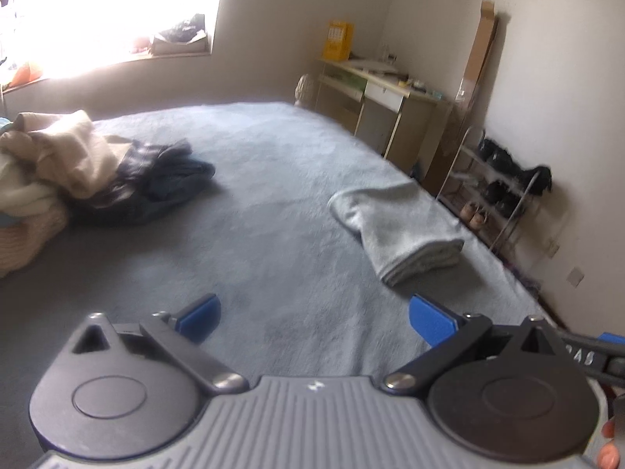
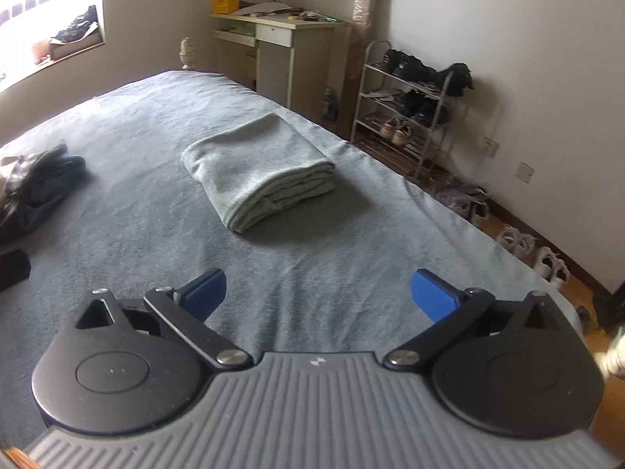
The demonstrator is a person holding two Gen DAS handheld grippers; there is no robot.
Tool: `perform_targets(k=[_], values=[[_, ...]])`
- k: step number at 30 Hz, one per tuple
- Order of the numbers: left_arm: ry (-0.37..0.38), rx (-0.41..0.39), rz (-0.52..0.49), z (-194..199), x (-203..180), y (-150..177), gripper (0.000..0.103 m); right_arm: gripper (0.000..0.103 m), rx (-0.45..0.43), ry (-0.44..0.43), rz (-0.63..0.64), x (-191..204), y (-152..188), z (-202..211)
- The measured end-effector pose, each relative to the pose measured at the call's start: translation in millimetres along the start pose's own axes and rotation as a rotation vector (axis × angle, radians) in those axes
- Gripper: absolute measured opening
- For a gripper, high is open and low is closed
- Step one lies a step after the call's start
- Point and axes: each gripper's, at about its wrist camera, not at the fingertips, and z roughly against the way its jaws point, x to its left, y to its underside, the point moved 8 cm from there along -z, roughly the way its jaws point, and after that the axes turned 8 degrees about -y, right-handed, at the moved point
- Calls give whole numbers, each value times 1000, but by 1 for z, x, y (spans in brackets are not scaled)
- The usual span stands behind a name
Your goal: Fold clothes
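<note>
A folded light grey garment (image 2: 258, 170) lies in a neat stack on the grey-blue bed cover (image 2: 136, 211); the left wrist view shows the folded grey garment (image 1: 398, 222) near the bed's right edge. My right gripper (image 2: 317, 295) hovers above the cover in front of it, jaws wide apart, nothing between the blue pads (image 2: 433, 297). My left gripper (image 1: 314, 318) is also open and empty over bare cover. A pile of unfolded clothes (image 1: 58, 168), beige and dark blue, sits at the far left; in the right wrist view the dark clothes (image 2: 39, 183) lie left.
A desk (image 2: 281, 39) with a yellow box stands past the bed's far corner. A metal shoe rack (image 2: 406, 101) and loose shoes (image 2: 527, 246) line the wall on the right. A bright window (image 1: 97, 11) lies behind the clothes pile.
</note>
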Motion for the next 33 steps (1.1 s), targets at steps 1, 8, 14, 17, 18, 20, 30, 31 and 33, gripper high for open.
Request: perform_targets(k=[1,8,14,17,18,20,30,31,33], values=[[-7,8,-6,2,0,2,103,102,2,6,-7,-1,1,2],[-38,22,-51,12,-2,11,103,102,8,17,29,6,10,12],[-46,57,-25,14,4,19,103,102,57,4,57,14,14,11],[-44,51,-5,20,6,18,103,102,54,9,71,17,14,14],[-41,47,4,23,7,17,103,102,50,12,87,19,13,17],[-28,37,19,29,5,16,103,102,41,20,123,22,12,23],[-38,76,0,40,-5,23,103,102,31,36,183,24,14,35],[-38,80,-4,41,-6,24,103,102,35,35,186,25,15,35],[-40,86,-11,42,-9,24,103,102,41,29,182,24,15,35]])
